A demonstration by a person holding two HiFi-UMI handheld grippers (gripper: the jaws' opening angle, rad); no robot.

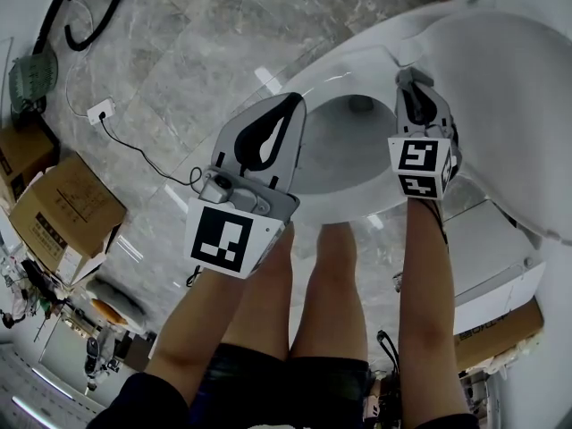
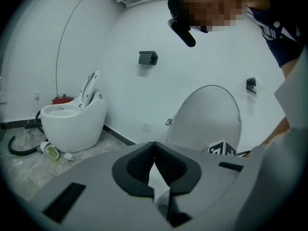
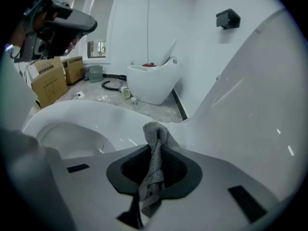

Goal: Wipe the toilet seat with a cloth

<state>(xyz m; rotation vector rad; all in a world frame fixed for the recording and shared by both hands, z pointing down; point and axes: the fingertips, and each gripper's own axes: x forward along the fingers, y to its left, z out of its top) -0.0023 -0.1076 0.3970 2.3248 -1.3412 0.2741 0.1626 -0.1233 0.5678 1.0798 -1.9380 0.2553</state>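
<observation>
The white toilet seat (image 1: 313, 79) rings the bowl, with the lid (image 1: 509, 88) standing open to its right. My right gripper (image 1: 413, 77) hovers over the seat's back part near the hinge. It is shut on a grey mesh cloth (image 3: 155, 134), which bunches up past the jaw tips; seat (image 3: 86, 114) and lid (image 3: 255, 95) lie just beyond. My left gripper (image 1: 293, 101) hangs above the seat's left front rim, shut with nothing in it (image 2: 154, 146). It points level across the room at the raised lid (image 2: 207, 114).
The person's bare legs (image 1: 335, 284) stand in front of the bowl. Cardboard boxes (image 1: 67, 213) and a cabled socket (image 1: 101, 110) lie on the marble floor at left. A second toilet (image 2: 72, 119) stands by the far wall, with a hose (image 2: 21, 146) beside it.
</observation>
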